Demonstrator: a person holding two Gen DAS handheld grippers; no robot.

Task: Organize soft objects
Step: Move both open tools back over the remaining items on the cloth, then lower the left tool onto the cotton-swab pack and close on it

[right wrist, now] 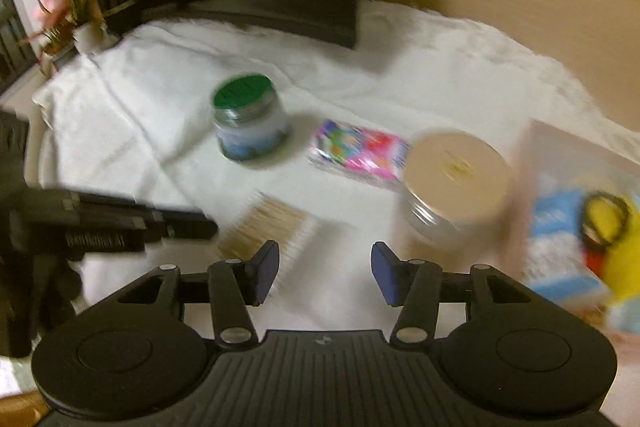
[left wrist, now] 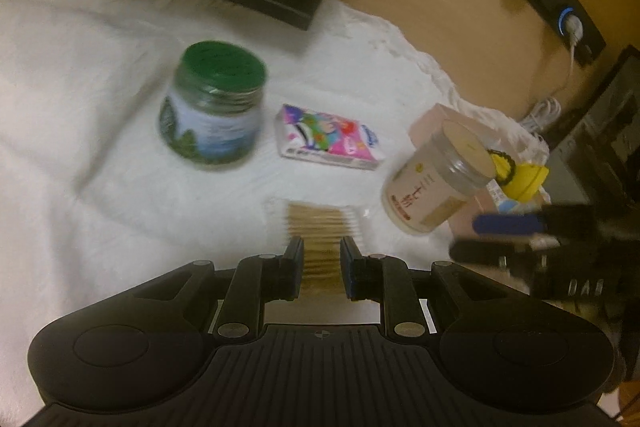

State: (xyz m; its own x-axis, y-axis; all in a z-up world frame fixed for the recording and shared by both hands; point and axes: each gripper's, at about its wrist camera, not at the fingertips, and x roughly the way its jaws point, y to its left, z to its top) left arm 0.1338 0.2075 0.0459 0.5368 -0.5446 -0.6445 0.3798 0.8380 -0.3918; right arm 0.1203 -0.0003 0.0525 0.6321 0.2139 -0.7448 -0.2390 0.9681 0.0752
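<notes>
**Cotton swab pack sits between the left fingers**

The left gripper has its fingers narrow, approx. closed on the pack of cotton swabs, which runs from between the pads out to 12 o'clock. The long axis of the pack lies along the fingers, w/ the sticks crossing that line. If the grip is firm, I cannot tell; the pads touch both sides.

The right gripper is wide open and holds nothing. In its view the pack lies at 11 o'clock, just beside the left pad, so the left hand is the nearer one.

On the white fluffy cover, the tissue pack is at 12 o'clock, past the swabs; the pink box w/ sorted items is at 2 o'clock from the right gripper.
</notes>
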